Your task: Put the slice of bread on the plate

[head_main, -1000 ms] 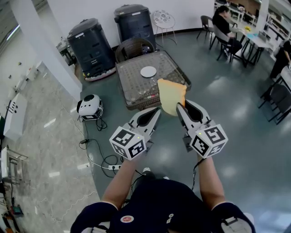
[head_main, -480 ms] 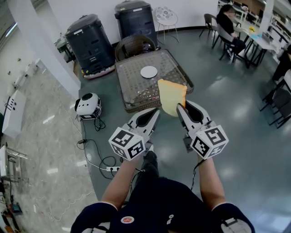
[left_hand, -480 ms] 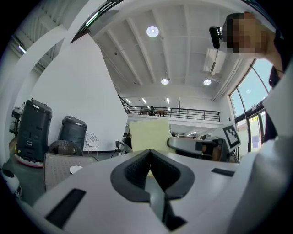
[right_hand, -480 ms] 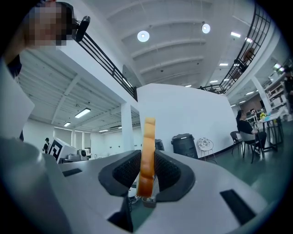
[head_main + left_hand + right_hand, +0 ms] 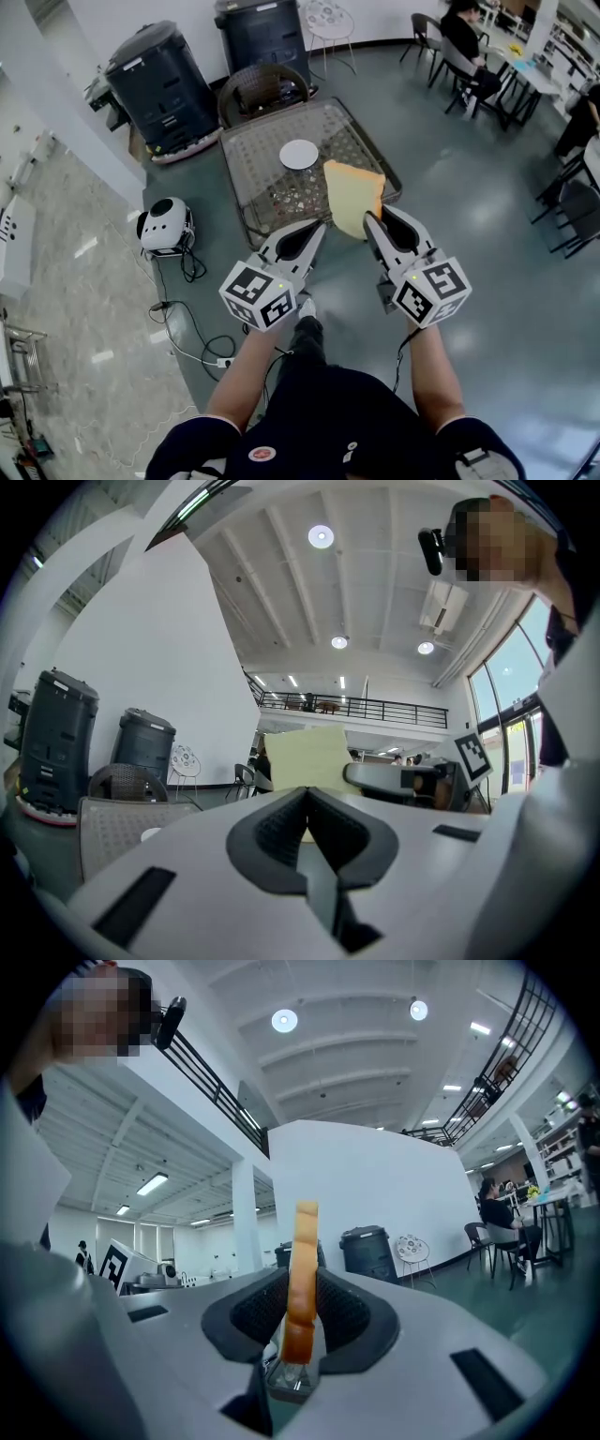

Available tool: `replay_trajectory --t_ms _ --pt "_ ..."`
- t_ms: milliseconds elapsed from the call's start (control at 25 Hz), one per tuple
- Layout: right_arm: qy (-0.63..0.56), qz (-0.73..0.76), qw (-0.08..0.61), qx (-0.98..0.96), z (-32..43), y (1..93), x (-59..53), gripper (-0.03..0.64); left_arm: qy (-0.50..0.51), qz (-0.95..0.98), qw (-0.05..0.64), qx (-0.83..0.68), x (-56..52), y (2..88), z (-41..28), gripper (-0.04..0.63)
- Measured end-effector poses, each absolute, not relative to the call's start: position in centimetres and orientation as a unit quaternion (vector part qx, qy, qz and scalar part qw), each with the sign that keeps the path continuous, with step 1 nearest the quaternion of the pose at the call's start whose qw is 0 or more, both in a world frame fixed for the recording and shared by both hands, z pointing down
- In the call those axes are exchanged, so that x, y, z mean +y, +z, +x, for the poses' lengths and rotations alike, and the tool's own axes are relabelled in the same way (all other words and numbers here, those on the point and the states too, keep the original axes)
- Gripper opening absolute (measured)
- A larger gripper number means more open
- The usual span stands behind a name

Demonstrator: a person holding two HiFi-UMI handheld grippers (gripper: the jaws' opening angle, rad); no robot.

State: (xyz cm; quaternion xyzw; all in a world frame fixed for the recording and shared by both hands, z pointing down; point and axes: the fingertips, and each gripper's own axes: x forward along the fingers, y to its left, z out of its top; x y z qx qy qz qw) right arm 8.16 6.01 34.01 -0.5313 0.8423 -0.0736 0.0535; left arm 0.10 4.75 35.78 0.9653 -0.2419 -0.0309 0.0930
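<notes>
The right gripper (image 5: pixel 373 225) is clenching the slice of bread (image 5: pixel 352 197) by its lower edge, with the jaws pressing on both faces, so in the right gripper view the slice is standing upright and edge-on, its crust running up between them. The slice is hanging in the air on the person's side of the plate (image 5: pixel 299 154) and a little to the right of it, over the near rim of the mesh table (image 5: pixel 253 159) on which the plate is lying; it is not yet above the plate. To do this carry well, I judge, the person is needing to reach forward and leftward until the slice is centring over the plate, tip the wrist so the bread is lying flat, lower it close, and only then ease the jaws apart, since soft bread is likely to fold or tear under a harder squeeze. Both forearms are stretching forward side by side, marker cubes turned towards the person. The left gripper (image 5: pixel 317 230) is pointing at the plate from its near side, its jaws closed together on nothing
</notes>
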Motion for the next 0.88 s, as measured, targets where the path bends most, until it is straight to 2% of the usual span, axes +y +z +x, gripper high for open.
replay_trajectory --t_ms 520,880 --pt "-0.091 -0.554 0.044 0.826 7.1 34.1 -9.3 0.091 -0.025 0.966 0.103 -0.235 -11.3 36.0 -2.2 0.006" --pt "-0.106 -0.554 0.039 0.825 6.2 34.6 -16.6 0.091 -0.016 0.964 0.114 -0.238 -18.5 36.7 -3.3 0.006"
